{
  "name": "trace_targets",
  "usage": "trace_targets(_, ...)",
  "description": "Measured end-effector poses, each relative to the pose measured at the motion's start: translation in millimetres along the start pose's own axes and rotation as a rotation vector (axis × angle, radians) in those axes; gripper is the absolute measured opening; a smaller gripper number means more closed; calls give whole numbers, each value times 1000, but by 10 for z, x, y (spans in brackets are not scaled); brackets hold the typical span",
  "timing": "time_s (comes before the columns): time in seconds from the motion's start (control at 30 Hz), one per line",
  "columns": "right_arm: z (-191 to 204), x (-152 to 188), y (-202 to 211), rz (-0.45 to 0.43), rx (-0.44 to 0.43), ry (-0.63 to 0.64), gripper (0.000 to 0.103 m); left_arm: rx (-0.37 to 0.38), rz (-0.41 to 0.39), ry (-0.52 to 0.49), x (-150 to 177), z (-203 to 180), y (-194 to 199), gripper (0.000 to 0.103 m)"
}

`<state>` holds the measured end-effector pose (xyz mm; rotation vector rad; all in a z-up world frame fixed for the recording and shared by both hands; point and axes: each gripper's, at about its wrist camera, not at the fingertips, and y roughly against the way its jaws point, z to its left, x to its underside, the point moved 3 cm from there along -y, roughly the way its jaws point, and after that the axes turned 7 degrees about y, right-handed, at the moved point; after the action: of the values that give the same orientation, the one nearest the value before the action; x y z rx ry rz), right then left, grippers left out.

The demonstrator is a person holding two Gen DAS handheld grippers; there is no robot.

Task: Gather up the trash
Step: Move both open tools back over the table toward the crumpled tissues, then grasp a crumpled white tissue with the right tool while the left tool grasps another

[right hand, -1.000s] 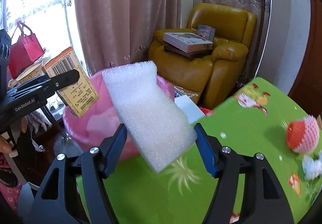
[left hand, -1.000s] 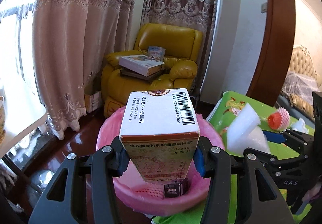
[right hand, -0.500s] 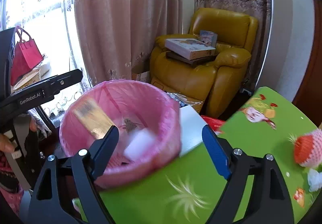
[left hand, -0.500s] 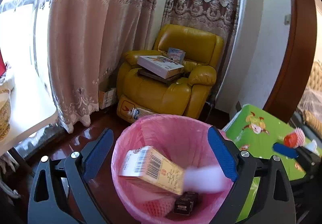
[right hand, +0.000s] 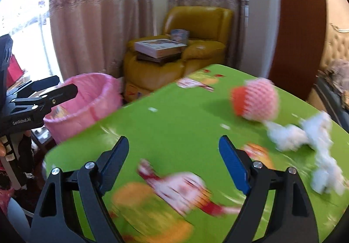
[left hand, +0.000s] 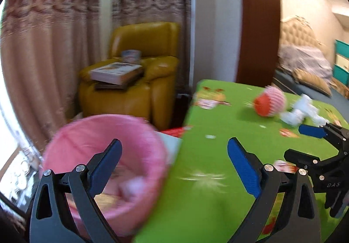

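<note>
Beside the pink bin [left hand: 104, 133], the left hand-held gripper [left hand: 174, 155] is opening its jaws with nothing between them, while blur is smearing the bin's contents into pale and yellowish shapes. Farther from the bin, over the green bench [right hand: 185, 125], the right hand-held gripper [right hand: 174, 151] is hanging spread and empty, and a foam-netted orange ball [right hand: 255, 99] and white scraps [right hand: 309, 133] are lying beyond it, their edges too blurred to make out.
</note>
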<state>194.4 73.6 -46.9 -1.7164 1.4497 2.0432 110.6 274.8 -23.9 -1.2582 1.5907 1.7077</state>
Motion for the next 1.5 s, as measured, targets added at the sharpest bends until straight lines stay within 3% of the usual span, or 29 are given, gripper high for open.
trace_targets(0.23, -947, 453, 304, 25, 133, -128, 82, 125, 105, -75, 206, -882, -282, 91)
trace_targets(0.53, -2026, 693, 408, 28, 249, -248, 82, 183, 172, -206, 367, -1763, -568, 91)
trace_targets(0.67, -2349, 789, 289, 71, 239, -292, 82, 191, 203, -217, 361, -1980, -720, 91)
trace_targets(0.77, -2381, 839, 123, 147, 194, -295, 82, 194, 224, -212, 343, -2093, -822, 91)
trace_targets(0.83, -2317, 848, 139, 153, 171, -264, 81, 194, 238, -206, 315, -2130, -879, 91)
trace_targets(0.87, -2274, 839, 148, 166, 170, -245, 76, 194, 244, -203, 310, -2146, -903, 91)
trace_targets(0.97, -2177, 936, 211, 204, 186, -206, 40, 197, 269, -192, 284, -2250, -1024, 91)
trace_targets(1.07, -2191, 1014, 371, 191, 222, -206, 25, 210, 280, -188, 251, -2406, -1110, 91)
trace_targets(1.23, -2328, 1188, 688, 147, 311, -266, 19, 225, 261, -214, 204, -2745, -1216, 91)
trace_targets(1.37, -2429, 1281, 830, 100, 320, -344, 19, 211, 245, -246, 170, -3003, -1380, 91)
trace_targets(1.5, -2503, 1336, 848, 91, 303, -399, 19, 195, 294, -268, 188, -3171, -1636, 75)
